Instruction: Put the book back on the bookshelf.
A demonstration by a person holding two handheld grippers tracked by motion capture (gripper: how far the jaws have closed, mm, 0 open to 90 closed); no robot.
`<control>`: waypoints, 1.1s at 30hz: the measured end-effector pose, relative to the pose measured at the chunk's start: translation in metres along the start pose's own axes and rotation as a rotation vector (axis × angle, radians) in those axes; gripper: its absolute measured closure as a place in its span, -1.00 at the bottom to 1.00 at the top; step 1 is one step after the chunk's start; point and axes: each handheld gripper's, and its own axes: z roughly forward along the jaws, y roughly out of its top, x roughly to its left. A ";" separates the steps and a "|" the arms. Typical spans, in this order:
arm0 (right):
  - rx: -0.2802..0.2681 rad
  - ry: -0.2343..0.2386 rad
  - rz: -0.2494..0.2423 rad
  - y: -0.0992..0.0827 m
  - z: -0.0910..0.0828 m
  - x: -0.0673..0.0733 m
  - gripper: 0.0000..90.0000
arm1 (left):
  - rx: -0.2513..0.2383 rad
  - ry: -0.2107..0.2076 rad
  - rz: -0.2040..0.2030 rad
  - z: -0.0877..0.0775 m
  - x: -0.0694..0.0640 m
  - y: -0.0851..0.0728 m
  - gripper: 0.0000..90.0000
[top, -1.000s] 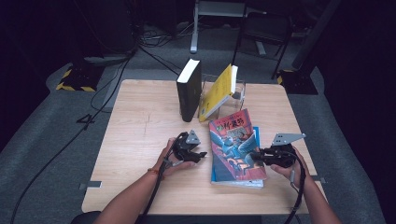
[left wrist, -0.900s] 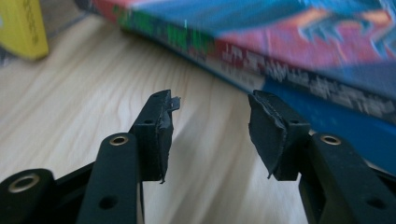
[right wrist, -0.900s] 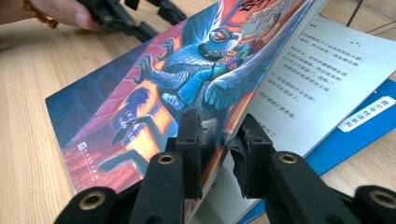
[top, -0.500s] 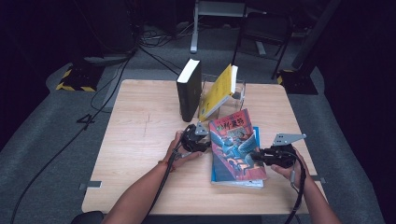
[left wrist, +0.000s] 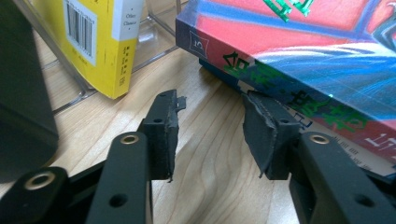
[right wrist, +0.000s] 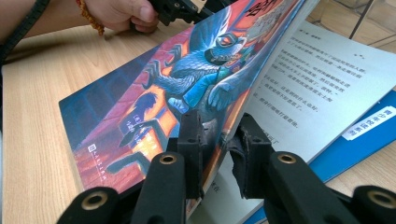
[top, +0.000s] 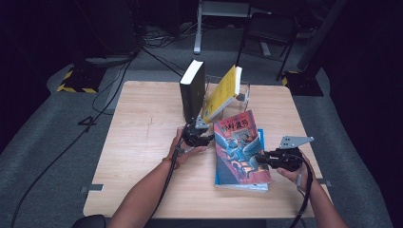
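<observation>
Since a second ago, left gripper has slid toward the illustrated book, jaws narrowing, empty. Right gripper pinches its cover, which could tear.

A: What else do I have on the wooden table?

B: I see a black book standing upright at the back, w/ a yellow book leaning tilted in a clear acrylic stand just beside it.

A: And beyond?

B: Cables on grey floor, chair behind.
</observation>
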 end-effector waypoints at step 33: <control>-0.157 -0.021 -0.151 0.010 -0.019 0.025 0.71 | -0.216 -0.064 -0.034 -0.037 0.010 0.027 0.77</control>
